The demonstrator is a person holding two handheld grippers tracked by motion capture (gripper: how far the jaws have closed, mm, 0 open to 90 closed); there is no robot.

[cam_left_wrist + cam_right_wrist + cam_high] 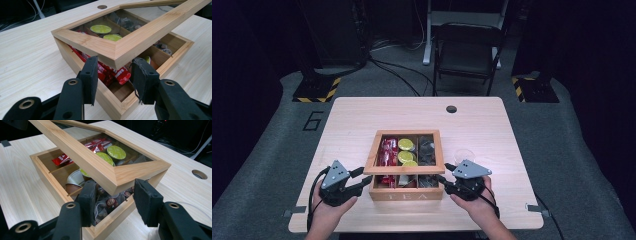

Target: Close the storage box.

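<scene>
Pale, fine-grained wooden table (492, 125) is standing on grey carpet in a dark room, with a black folding chair (467, 50) behind it. Near its front edge is sitting a square bamboo tea box (407, 192), its smooth light-wood walls divided by thin slats into compartments. Its glass-paned wooden lid (117, 50) is tilting upward at the front, hinged along the far side, the mitred frame corners showing clean joints. Inside are lying glossy red foil packets (120, 73), round yellow-green capsule tops (100, 29) and small dark pods (110, 202).

Left gripper (113, 75), black with matte padded jaws, is standing open around the lid's front left corner; its pads are flanking the wood, and actual contact cannot be made out. Right gripper (115, 196) is likewise spread wide around the front right corner. Each is carrying a grey three-cornered plate on top. Just beyond the right gripper a clear round plastic cup (463, 155) is resting on the table.
</scene>
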